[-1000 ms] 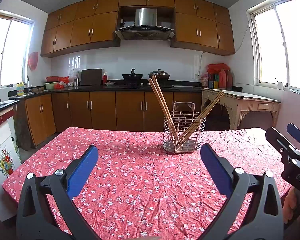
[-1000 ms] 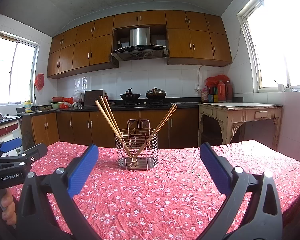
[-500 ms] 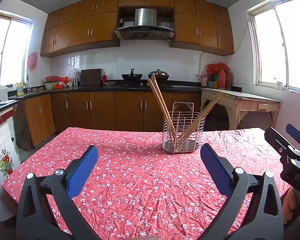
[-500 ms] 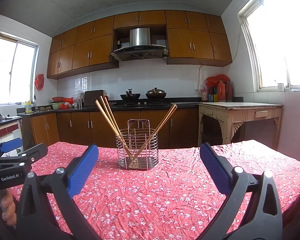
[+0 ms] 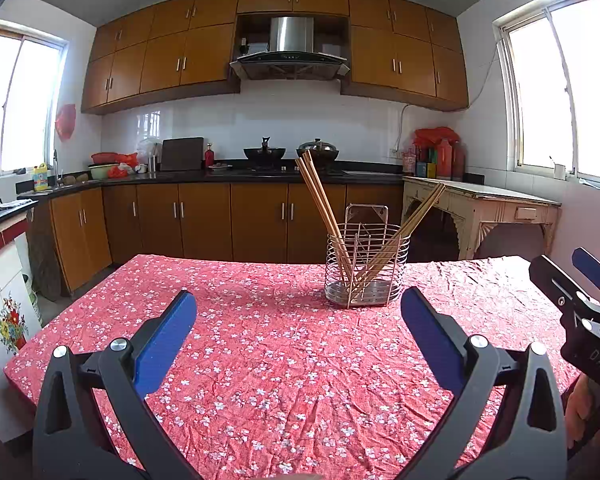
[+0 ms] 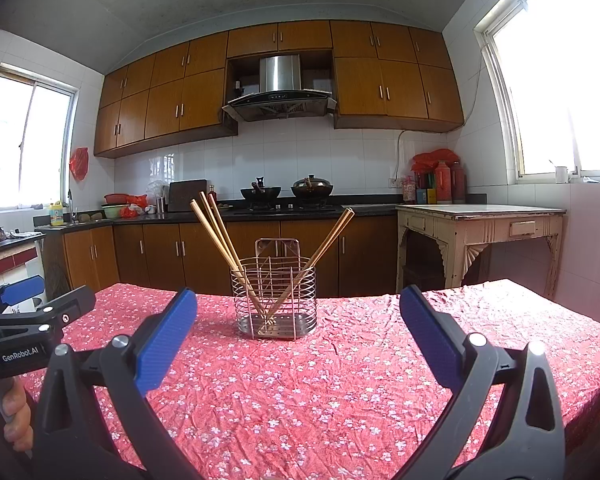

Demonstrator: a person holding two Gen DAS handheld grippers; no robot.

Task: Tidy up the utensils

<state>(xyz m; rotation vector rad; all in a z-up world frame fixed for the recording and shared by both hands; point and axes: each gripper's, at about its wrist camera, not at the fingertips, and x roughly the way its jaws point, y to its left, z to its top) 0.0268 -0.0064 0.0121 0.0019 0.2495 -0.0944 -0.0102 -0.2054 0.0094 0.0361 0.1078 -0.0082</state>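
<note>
A wire utensil holder (image 5: 367,268) (image 6: 275,296) stands upright near the far side of the table. Wooden chopsticks (image 5: 320,196) (image 6: 216,228) lean out of it to the left, and another pair (image 5: 412,216) (image 6: 328,236) leans to the right. My left gripper (image 5: 298,328) is open above the cloth, short of the holder, with nothing between its blue pads. My right gripper (image 6: 298,328) is likewise open and empty, facing the holder from the near side. Each gripper shows at the edge of the other's view (image 5: 580,304) (image 6: 32,308).
A red floral tablecloth (image 5: 280,360) (image 6: 340,380) covers the table. Behind it run brown kitchen cabinets (image 5: 204,220) with a stove and pots. A pale side table (image 5: 484,208) (image 6: 480,224) stands at the right wall. A person's hand (image 6: 18,416) holds the left gripper's handle.
The left wrist view has drifted slightly, so the holder sits a touch further left in it. Both grippers stay open and nothing was picked up.
</note>
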